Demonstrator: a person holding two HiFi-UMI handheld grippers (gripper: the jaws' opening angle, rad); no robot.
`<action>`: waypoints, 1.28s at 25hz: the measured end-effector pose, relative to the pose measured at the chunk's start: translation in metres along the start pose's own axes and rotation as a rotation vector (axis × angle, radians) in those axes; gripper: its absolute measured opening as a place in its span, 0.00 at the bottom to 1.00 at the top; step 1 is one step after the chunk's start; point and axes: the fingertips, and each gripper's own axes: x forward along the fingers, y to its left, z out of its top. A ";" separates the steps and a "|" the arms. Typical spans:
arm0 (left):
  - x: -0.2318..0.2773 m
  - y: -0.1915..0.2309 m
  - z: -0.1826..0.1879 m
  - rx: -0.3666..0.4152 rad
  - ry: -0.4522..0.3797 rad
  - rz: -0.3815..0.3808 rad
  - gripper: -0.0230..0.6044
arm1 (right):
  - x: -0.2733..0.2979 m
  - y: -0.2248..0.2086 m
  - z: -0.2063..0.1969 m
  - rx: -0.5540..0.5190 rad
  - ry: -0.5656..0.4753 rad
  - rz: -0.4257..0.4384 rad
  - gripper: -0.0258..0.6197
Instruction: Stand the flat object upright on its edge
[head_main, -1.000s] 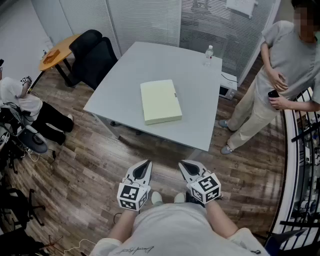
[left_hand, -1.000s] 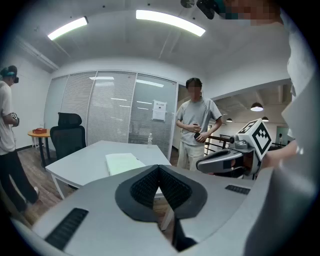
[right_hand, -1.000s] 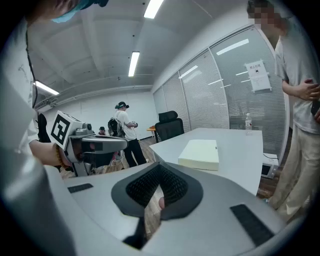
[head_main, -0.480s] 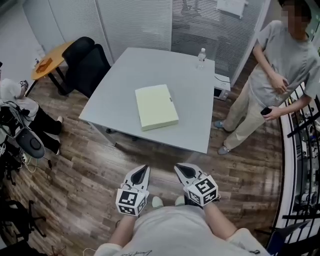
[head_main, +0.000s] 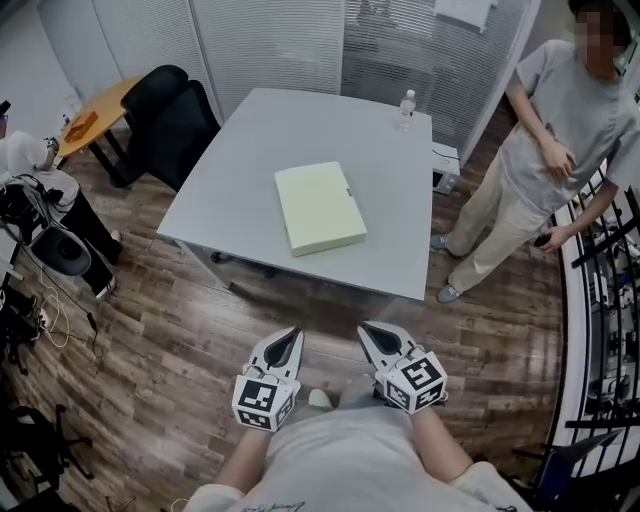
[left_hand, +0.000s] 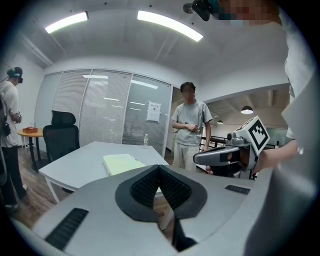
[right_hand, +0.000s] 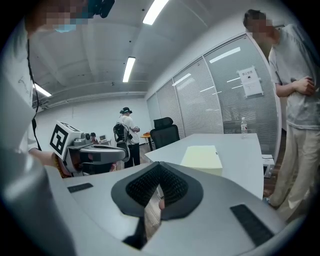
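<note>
A pale yellow flat box (head_main: 319, 206) lies flat on the grey table (head_main: 260, 140), toward its near edge. It also shows in the left gripper view (left_hand: 122, 163) and the right gripper view (right_hand: 202, 158). My left gripper (head_main: 291, 336) and right gripper (head_main: 373, 333) hang close to my body over the wooden floor, well short of the table. Both are shut with nothing between their jaws. In the left gripper view the pads (left_hand: 150, 186) meet, and in the right gripper view the pads (right_hand: 172, 186) meet too.
A water bottle (head_main: 406, 110) stands at the table's far right corner. A person (head_main: 545, 160) stands to the right of the table. Black office chairs (head_main: 180, 115) and a round wooden table (head_main: 90, 118) are at the left. A black railing (head_main: 600, 300) runs along the right.
The head view has shifted slightly, so the table and box sit a little differently in frame. The standing person has lowered one arm. Both grippers stay shut by my body.
</note>
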 end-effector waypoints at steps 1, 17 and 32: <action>0.001 0.000 0.001 -0.002 -0.001 -0.005 0.06 | 0.000 0.000 0.001 -0.002 -0.001 -0.001 0.08; 0.057 0.041 0.014 -0.020 0.027 0.028 0.06 | 0.063 -0.043 0.022 0.015 0.013 0.081 0.08; 0.170 0.100 0.054 -0.047 0.036 0.094 0.06 | 0.146 -0.137 0.079 -0.023 0.032 0.181 0.08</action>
